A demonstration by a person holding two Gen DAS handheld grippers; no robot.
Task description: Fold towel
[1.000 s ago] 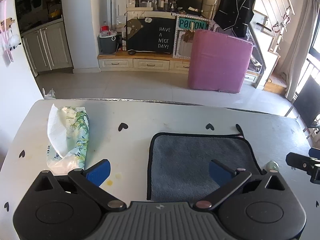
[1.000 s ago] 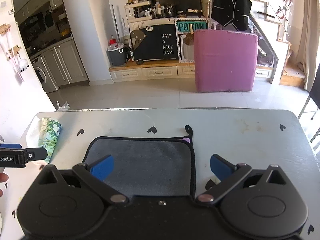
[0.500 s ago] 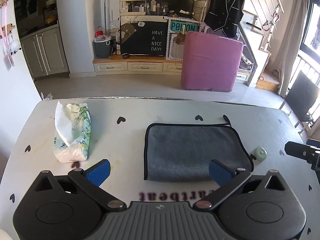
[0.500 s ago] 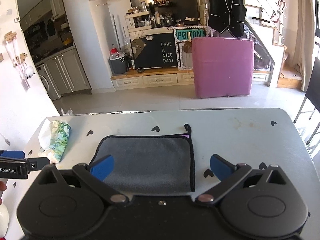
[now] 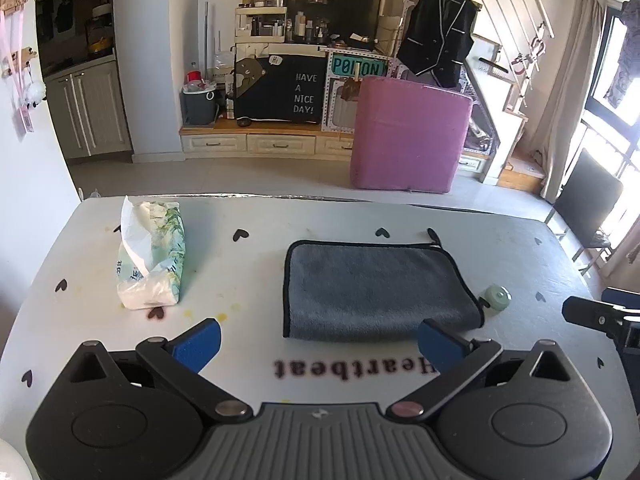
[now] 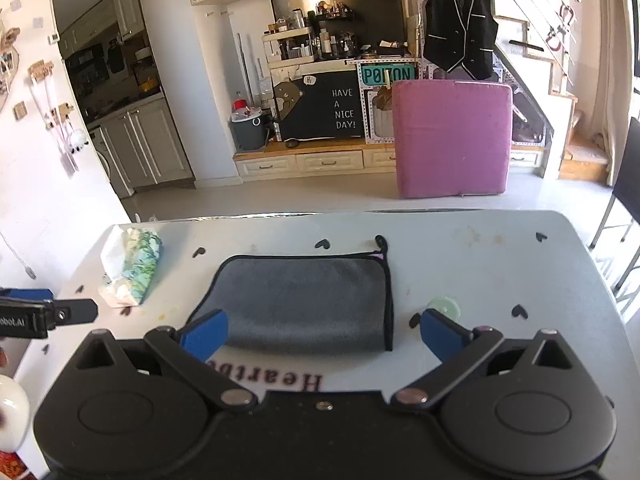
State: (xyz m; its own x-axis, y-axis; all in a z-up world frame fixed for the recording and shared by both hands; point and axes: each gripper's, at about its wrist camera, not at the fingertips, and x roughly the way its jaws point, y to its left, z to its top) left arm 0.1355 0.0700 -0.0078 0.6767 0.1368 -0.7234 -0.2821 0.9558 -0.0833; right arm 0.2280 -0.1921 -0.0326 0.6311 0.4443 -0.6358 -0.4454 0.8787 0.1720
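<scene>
A grey towel point(image 5: 376, 288) with black trim lies folded flat on the white table point(image 5: 256, 272); its fold faces me and a hanging loop sits at the far right corner. It also shows in the right wrist view point(image 6: 300, 300). My left gripper point(image 5: 318, 340) is open and empty, above the table just in front of the towel's near edge. My right gripper point(image 6: 324, 332) is open and empty, also just in front of the towel's near edge. Each gripper's tip shows at the edge of the other's view.
A tissue pack point(image 5: 152, 260) with a white sheet sticking out lies at the left, seen also in the right wrist view point(image 6: 132, 268). A small pale green round cap point(image 5: 496, 297) sits right of the towel. "Heartbeat" is printed on the table near me. A black chair point(image 5: 588, 208) stands at the right.
Both grippers have pulled back and up from the towel, open all the while. The towel lies still and now sits farther off, with the printed word on the table uncovered.
</scene>
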